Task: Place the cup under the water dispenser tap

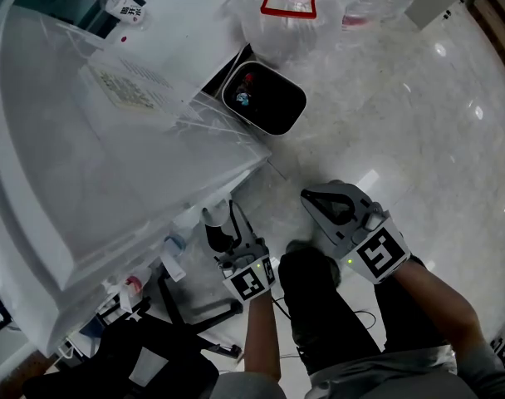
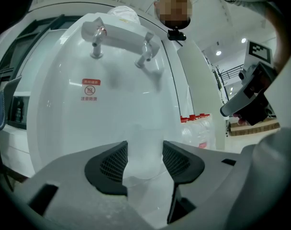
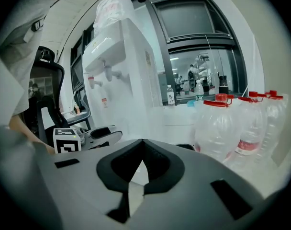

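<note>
A translucent plastic cup [image 2: 144, 140] stands upright between the jaws of my left gripper [image 2: 144, 161], which is shut on it. The gripper points level at the front of the white water dispenser [image 2: 102, 104]. Its two taps, one red-marked [image 2: 96, 44] and one to its right [image 2: 145, 52], hang well above the cup. In the head view the left gripper [image 1: 219, 227] sits under the dispenser's overhanging top [image 1: 95, 140]. My right gripper [image 1: 319, 202] hovers to its right, away from the dispenser, shut with nothing between its fingertips [image 3: 141, 163].
A bin [image 1: 263, 98] with a dark inside stands beside the dispenser. Large water bottles with red caps [image 3: 229, 123] cluster behind it. An office chair [image 3: 50, 75] and a black bag [image 1: 144, 360] lie to the left. The floor is pale glossy tile [image 1: 419, 106].
</note>
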A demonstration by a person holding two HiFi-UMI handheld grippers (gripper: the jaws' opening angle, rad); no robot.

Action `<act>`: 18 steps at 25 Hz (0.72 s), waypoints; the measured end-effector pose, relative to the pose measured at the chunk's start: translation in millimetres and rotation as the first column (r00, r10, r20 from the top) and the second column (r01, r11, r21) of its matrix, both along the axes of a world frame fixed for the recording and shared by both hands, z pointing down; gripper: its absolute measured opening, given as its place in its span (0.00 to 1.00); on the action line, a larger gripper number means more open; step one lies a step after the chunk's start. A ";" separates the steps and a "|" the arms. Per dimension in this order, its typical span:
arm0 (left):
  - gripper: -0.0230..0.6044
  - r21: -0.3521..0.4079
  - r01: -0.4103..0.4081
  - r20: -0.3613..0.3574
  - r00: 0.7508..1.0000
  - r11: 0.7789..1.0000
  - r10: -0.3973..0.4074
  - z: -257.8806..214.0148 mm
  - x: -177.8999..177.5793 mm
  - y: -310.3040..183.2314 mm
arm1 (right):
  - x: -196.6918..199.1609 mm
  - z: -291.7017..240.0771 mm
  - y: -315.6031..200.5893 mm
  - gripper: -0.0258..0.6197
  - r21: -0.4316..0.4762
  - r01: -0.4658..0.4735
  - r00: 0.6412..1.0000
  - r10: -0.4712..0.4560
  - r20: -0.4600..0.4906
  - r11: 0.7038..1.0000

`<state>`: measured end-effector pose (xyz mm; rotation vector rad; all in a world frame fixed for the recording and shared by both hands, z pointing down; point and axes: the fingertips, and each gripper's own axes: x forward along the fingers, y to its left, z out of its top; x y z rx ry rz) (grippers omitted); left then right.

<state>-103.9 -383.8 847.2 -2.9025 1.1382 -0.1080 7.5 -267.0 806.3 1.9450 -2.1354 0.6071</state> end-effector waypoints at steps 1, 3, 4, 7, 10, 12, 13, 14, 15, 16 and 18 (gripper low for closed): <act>0.39 -0.005 0.006 0.013 1.000 1.000 -0.005 3.3 -2.3 -1.3 | -0.3 0.4 -0.3 0.06 0.000 0.002 1.000 -0.002 0.001 1.000; 0.39 -0.019 0.015 0.036 0.999 1.000 -0.014 7.4 -4.7 -2.9 | -1.1 0.7 0.1 0.06 -0.001 0.005 1.000 -0.005 0.003 1.000; 0.39 -0.028 0.019 0.041 0.999 0.999 -0.018 8.4 -4.7 -2.9 | -1.0 0.6 0.4 0.06 -0.001 0.005 1.000 -0.005 0.004 1.000; 0.40 -0.039 0.024 0.029 0.999 0.999 -0.023 7.4 -2.9 -3.1 | 1.2 -0.6 0.2 0.06 -0.003 0.005 1.000 -0.005 0.006 1.000; 0.42 -0.027 0.020 -0.006 1.000 0.999 -0.020 2.6 0.2 -3.3 | 4.5 -1.9 0.5 0.06 -0.004 -0.005 1.000 0.005 0.014 1.000; 0.48 -0.034 0.019 -0.003 1.000 0.999 -0.019 5.3 1.1 -2.5 | 7.3 -2.2 0.6 0.06 -0.006 -0.013 1.000 0.013 0.022 1.000; 0.51 -0.038 0.018 0.002 1.000 0.999 -0.018 6.6 1.8 -1.8 | 8.4 -2.6 0.3 0.06 -0.005 -0.012 1.000 0.012 0.021 1.000; 0.53 -0.041 0.018 0.008 1.000 0.999 -0.018 7.5 2.1 -1.0 | 9.2 -3.0 -0.1 0.06 -0.004 -0.013 1.000 0.013 0.023 1.000; 0.54 -0.042 0.018 0.015 1.000 0.999 -0.017 8.4 1.9 -0.4 | 10.0 -3.4 -0.3 0.06 -0.003 -0.015 1.000 0.015 0.026 1.000; 0.55 -0.045 0.018 0.021 1.000 0.999 -0.017 9.3 1.4 0.1 | 11.0 -3.7 -0.1 0.06 -0.004 -0.018 0.999 0.018 0.029 1.000; 0.55 -0.068 0.020 0.026 0.999 0.997 -0.018 8.4 0.8 2.1 | 13.0 -5.4 1.4 0.06 -0.011 -0.025 0.999 0.026 0.037 1.000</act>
